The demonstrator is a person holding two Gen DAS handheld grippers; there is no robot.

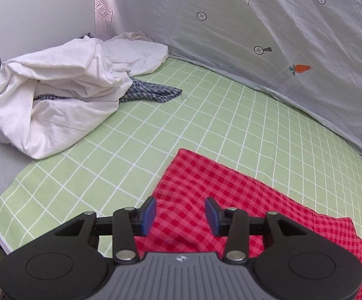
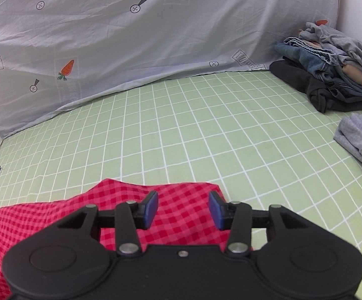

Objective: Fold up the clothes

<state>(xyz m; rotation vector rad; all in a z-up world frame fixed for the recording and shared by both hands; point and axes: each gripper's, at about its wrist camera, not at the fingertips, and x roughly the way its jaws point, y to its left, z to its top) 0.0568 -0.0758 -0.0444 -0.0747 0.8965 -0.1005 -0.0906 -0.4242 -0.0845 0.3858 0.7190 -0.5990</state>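
A red checked garment lies flat on the green grid sheet; it also shows in the right wrist view. My left gripper is open and empty, its blue pads just above the garment's left part. My right gripper is open and empty over the garment's right far corner. The near part of the garment is hidden under both grippers.
A heap of white cloth over a blue checked garment lies at the far left. A stack of folded dark and denim clothes and a grey garment sit at the right. A printed grey sheet hangs behind.
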